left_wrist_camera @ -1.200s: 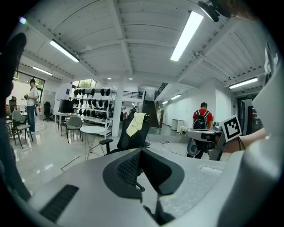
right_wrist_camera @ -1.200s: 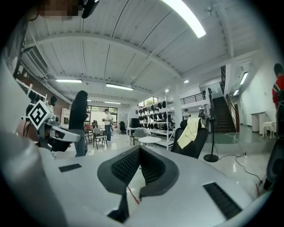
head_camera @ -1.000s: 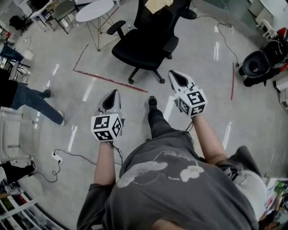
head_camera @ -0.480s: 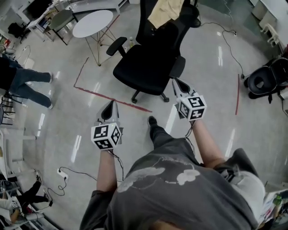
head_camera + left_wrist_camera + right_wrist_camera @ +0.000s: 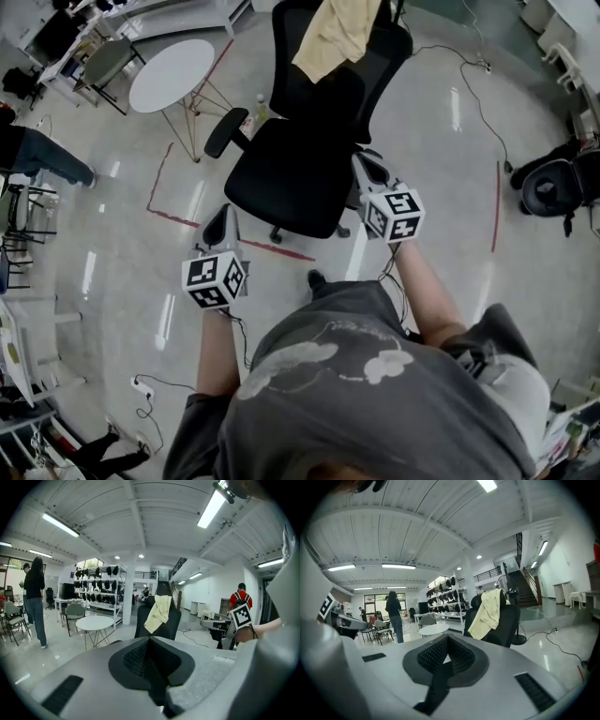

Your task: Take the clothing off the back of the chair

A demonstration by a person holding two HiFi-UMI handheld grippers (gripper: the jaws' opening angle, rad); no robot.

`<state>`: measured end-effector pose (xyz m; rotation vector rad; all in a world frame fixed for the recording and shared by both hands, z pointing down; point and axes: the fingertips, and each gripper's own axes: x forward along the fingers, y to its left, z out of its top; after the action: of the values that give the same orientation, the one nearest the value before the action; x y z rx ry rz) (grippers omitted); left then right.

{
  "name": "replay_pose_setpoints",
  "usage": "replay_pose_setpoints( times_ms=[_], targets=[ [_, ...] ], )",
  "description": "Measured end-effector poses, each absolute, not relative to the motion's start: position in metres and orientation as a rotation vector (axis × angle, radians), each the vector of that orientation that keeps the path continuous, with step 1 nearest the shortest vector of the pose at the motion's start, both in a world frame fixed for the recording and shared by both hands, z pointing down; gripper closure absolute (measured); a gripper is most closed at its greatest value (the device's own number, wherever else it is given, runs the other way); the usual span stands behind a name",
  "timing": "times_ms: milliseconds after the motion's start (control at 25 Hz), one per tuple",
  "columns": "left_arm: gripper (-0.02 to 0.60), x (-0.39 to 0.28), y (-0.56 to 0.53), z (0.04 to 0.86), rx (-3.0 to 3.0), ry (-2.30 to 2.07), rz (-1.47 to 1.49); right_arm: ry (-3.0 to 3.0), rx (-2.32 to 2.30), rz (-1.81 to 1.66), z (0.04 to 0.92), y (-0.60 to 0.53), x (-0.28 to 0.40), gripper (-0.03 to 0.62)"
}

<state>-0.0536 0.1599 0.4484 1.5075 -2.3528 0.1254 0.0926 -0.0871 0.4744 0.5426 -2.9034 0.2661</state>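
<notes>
**Tool state.** Your left tool (image 5: 222, 217) has its jaws pressed together with nothing between them. Your right tool (image 5: 364, 167) is the same: jaws together, empty. Both gripper views confirm this.

**Task item.** The clothing (image 5: 336, 37), a pale yellow garment, hangs over the top of the chair (image 5: 286, 178) back. It falls down the side of the back that faces the seat, and one corner hangs lower than the rest.

**Position.** You stand on the seat side of the chair. The left tool is off the seat's near edge. The right tool is beside the armrest on the seat's right. Both are well apart from the clothing, and neither touches the chair.

**Step in hand.** This appears to be the approach to the chair back, so the grasp is not yet begun.

**Recommendations.**
- Spread the jaws of at least one tool before you reach the chair back, not on arrival.
- Reach over the seat between the armrests, and keep the tool bodies off them.
- Take a thick fold close to the top edge of the chair back, where the cloth is bunched. The thin hanging corner would likely slip out.
- Lift the clothing up and off the top of the chair back before you draw it toward you. A straight pull may snag it there.
- The chair seems to stand on castors and may roll or swivel. If it does, steady the chair back with the other tool.
</notes>
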Motion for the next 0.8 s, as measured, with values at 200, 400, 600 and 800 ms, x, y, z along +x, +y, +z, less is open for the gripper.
replay_pose_setpoints(
  times_ms=[200, 400, 600, 800],
  targets=[
    [0.583, -0.075, 0.116, 0.444, 1.548, -2.342, 0.158, -2.903, 0.565, 0.299, 0.477, -0.125, 0.07, 0.602],
    [0.583, -0.1, 0.083, 0.443, 1.559, -2.336, 0.139, -2.888, 0.582, 0.283, 0.482, -0.148, 0.066, 0.602],
    [0.583, -0.119, 0.053, 0.444, 1.618, -2.298, 0.146, -2.85, 0.696, 0.308, 0.492, -0.171, 0.078, 0.602],
    [0.583, -0.144, 0.009, 0.446, 1.728, -2.229, 0.158, -2.826, 0.827, 0.313, 0.492, -0.198, 0.076, 0.602]
  ],
)
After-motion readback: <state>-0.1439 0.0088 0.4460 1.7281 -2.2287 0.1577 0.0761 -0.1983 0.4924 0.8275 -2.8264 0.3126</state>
